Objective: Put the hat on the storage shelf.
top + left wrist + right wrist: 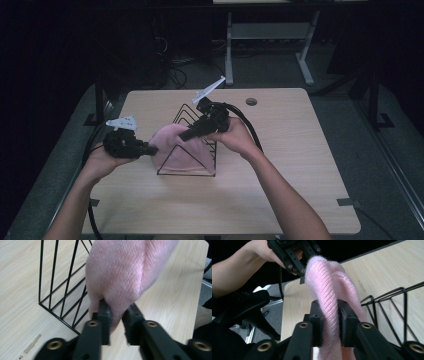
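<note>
A pink knitted cloth (174,148) hangs in the air over a black wire rack (192,150) on the table. My left gripper (149,149) is shut on the cloth's left edge; in the left gripper view the pink knit (120,277) is pinched between the jaws of that gripper (117,320). My right gripper (186,134) is shut on the cloth's upper edge, and its own view shows a fold of knit (329,302) squeezed between the jaws of the right gripper (329,322). The left gripper (294,257) appears beyond, holding the far end.
The light wooden table (280,165) has a round cable hole (251,101) at its far edge. The rack's wires (62,290) stand beside the cloth. A white-legged desk (270,45) stands behind on the dark floor.
</note>
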A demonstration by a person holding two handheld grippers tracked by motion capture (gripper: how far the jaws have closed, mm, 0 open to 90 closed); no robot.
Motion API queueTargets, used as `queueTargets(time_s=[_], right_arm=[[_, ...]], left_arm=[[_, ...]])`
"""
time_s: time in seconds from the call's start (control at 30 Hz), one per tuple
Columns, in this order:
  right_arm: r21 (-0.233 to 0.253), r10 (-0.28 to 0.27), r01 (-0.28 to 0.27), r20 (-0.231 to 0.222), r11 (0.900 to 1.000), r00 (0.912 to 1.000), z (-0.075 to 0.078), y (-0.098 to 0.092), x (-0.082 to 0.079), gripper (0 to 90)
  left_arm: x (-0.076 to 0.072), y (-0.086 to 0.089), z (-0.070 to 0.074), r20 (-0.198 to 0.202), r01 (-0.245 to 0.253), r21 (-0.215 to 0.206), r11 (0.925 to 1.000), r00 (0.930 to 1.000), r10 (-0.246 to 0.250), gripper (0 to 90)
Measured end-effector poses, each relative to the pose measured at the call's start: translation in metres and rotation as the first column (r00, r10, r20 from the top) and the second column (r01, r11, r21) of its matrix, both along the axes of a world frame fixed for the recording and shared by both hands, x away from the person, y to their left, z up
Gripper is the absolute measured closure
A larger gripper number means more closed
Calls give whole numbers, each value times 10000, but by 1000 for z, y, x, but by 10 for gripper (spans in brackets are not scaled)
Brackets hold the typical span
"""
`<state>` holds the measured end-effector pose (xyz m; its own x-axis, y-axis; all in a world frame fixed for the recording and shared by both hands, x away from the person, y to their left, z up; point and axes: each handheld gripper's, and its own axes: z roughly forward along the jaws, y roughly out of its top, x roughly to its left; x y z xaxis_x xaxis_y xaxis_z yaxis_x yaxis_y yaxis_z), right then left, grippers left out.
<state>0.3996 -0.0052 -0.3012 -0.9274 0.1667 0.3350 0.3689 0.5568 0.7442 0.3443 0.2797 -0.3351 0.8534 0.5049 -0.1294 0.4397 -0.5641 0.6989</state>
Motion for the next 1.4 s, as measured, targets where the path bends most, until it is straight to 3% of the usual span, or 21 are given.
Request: queueTargets(time_s=[0.1,0.17,0.4,0.47,0.5,0.67,0.73,0.87,1.13,1.4], right_arm=[[-324,-24,29,178,9995,9998,-1,-2,-4,579],[-339,-80,94,419,9994,9991,-1,-5,-7,554],[-231,-457,471,565,9986,9974,-4,-19,-16,518],[-204,-585,600,682,9980,9960,-7,-25,-19,550],[-188,-616,625,458,9979,9970,-8,-29,-20,615],[-72,-560,564,459,9984,9974,-8,-34,-20,812],[-184,-657,672,725,9976,9952,-7,-32,-21,825],[-225,-380,394,605,9990,9974,-10,-26,-22,831],[-548,-326,359,607,9979,9976,-23,-26,-18,832],[-559,-402,417,272,9976,9988,-30,-27,-17,831]], left_arm=[[-1,0,-1,-13,-5,19,10000,10000,5,840],[-2,0,-1,-11,11,57,10000,10000,-11,848],[-2,1,0,-71,-141,108,9998,9999,142,858],[-3,1,0,-61,-149,126,9998,9999,150,858],[-3,1,0,-60,-161,159,9997,9999,162,859],[-2,0,0,-117,-173,210,9996,9998,176,859],[-2,-2,-1,-132,-208,307,9993,9997,212,860],[-2,-2,-3,-280,-124,468,9988,9995,137,862],[0,-5,-14,-513,-89,890,9960,9986,136,862],[1,-3,-15,-487,-135,850,9963,9987,177,861]])
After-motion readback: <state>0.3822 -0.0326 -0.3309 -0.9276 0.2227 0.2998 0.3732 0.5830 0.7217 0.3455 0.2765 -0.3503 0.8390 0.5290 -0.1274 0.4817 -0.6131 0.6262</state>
